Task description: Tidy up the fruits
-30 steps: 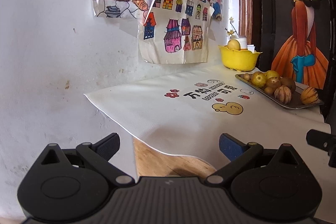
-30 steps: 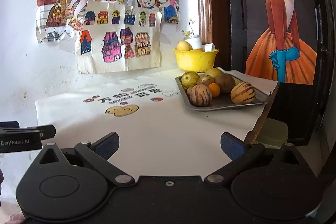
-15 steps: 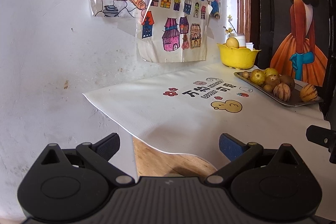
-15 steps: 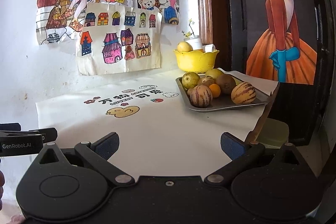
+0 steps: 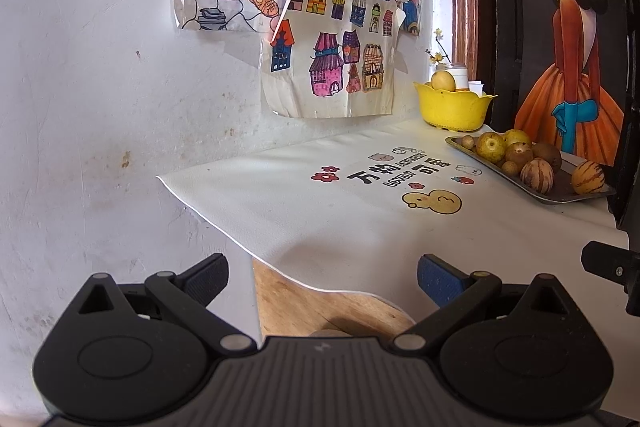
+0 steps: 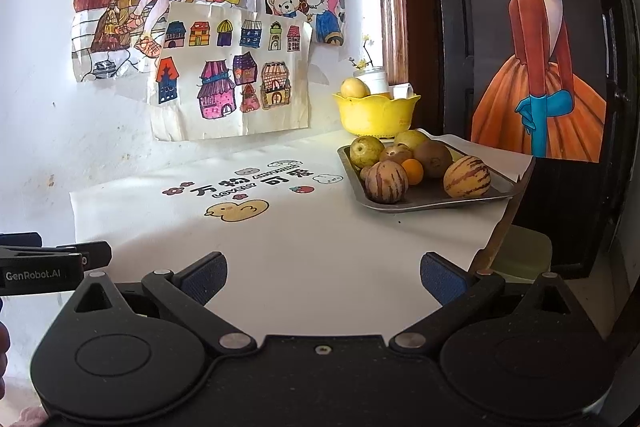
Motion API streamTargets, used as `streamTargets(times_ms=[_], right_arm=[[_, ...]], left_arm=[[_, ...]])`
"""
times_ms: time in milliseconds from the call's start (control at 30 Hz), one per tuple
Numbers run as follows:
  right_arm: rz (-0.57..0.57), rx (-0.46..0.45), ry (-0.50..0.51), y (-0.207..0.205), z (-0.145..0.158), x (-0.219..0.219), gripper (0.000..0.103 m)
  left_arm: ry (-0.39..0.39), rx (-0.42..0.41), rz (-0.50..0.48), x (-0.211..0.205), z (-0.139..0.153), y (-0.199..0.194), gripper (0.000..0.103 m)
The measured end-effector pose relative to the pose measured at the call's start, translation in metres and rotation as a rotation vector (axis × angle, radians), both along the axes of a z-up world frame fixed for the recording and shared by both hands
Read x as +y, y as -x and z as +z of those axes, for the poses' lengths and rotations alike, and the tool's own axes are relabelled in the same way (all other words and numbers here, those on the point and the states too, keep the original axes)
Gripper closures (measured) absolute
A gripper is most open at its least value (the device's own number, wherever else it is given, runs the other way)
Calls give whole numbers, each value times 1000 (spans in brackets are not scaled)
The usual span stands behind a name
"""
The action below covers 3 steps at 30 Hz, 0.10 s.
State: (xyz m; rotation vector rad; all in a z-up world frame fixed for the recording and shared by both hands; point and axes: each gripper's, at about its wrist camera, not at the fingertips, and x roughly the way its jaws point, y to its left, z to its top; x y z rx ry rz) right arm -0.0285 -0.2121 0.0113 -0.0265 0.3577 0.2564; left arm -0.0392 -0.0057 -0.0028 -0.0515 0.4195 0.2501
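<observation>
Both hand-held grippers, left (image 5: 322, 273) and right (image 6: 322, 273), hung wide and empty, well short of the fruits (image 6: 416, 169) heaped on the tray (image 6: 496, 193); the bowl (image 6: 374, 115) behind likely awaited them.

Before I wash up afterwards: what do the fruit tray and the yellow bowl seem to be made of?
The tray looks like metal, dull grey with a thin rolled rim and a soft sheen. The yellow bowl looks like moulded plastic: even bright colour, scalloped edge, slots near its base. Neither is certain from here.
</observation>
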Motion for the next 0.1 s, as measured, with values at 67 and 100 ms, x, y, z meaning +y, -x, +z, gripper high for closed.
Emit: streamTargets(times_ms=[67, 100], right_arm=[[0, -1, 0, 0, 0, 0, 1], [0, -1, 0, 0, 0, 1, 0]], left_arm=[[5, -4, -2, 0, 0, 1, 0], [5, -5, -2, 0, 0, 0, 0]])
